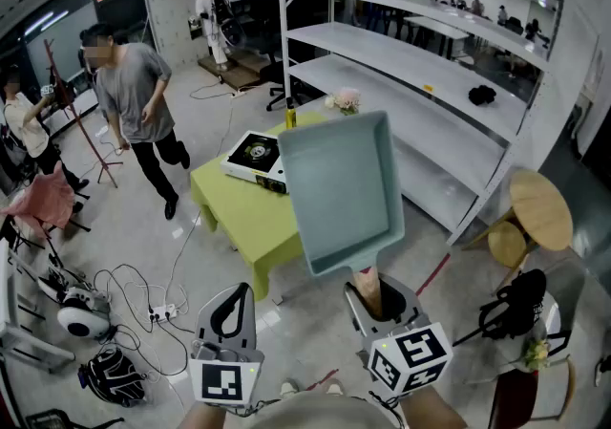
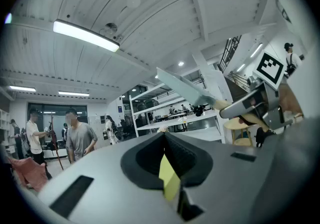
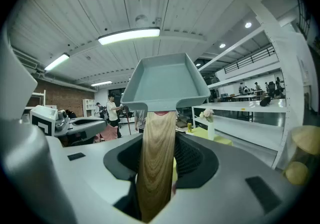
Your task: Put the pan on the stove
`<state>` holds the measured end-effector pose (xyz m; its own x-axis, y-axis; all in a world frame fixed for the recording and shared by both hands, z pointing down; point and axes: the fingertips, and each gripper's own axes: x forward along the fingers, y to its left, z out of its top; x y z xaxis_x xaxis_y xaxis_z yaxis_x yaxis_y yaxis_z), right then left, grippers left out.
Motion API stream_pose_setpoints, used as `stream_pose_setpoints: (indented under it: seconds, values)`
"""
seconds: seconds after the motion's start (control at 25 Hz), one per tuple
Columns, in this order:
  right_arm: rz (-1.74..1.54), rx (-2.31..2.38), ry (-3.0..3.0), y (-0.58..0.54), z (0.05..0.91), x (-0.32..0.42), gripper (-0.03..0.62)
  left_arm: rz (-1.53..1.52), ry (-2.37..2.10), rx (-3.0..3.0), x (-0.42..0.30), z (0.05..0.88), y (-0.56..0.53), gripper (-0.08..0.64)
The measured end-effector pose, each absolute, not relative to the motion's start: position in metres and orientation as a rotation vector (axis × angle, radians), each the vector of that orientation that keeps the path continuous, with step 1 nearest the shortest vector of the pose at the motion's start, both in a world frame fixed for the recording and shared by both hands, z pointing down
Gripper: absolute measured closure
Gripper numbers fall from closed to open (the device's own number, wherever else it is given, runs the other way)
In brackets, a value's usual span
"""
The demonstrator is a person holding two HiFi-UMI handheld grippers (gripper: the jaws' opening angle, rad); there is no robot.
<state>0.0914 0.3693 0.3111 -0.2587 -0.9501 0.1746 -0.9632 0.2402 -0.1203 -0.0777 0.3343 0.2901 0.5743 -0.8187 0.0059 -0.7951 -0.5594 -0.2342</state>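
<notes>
A rectangular grey-blue pan (image 1: pixel 339 188) with a wooden handle (image 3: pixel 157 168) is held up in the air, tilted, in front of me. My right gripper (image 1: pixel 380 298) is shut on that handle, and the pan (image 3: pixel 165 81) stands high above its jaws in the right gripper view. A black portable stove (image 1: pixel 253 152) sits on the low green table (image 1: pixel 250 217), beyond and to the left of the pan. To the left, my left gripper (image 1: pixel 227 317) is shut with nothing in it; in its own view the left gripper (image 2: pixel 164 138) points upward, with the pan (image 2: pixel 182 88) off to its right.
On the table behind the stove stand a yellow bottle (image 1: pixel 290 116) and a vase of flowers (image 1: pixel 346 100). White shelving (image 1: pixel 420 83) runs along the right. A person (image 1: pixel 134 102) walks at the left. Cables (image 1: pixel 143 293) lie on the floor; round wooden tables (image 1: pixel 539 207) stand at the right.
</notes>
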Motion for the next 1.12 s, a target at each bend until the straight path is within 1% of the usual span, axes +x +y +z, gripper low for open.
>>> stream_pose_setpoints:
  seconds: [0.44, 1.12]
  values:
    - [0.314, 1.848, -2.424, 0.374, 0.31, 0.093, 0.431, -0.194, 1.34, -2.613, -0.067, 0.293, 0.345, 0.554]
    - [0.346, 1.78, -2.444, 0.387, 0.332, 0.148, 0.431, -0.201, 1.398, -2.593, -0.011, 0.304, 0.364, 0.554]
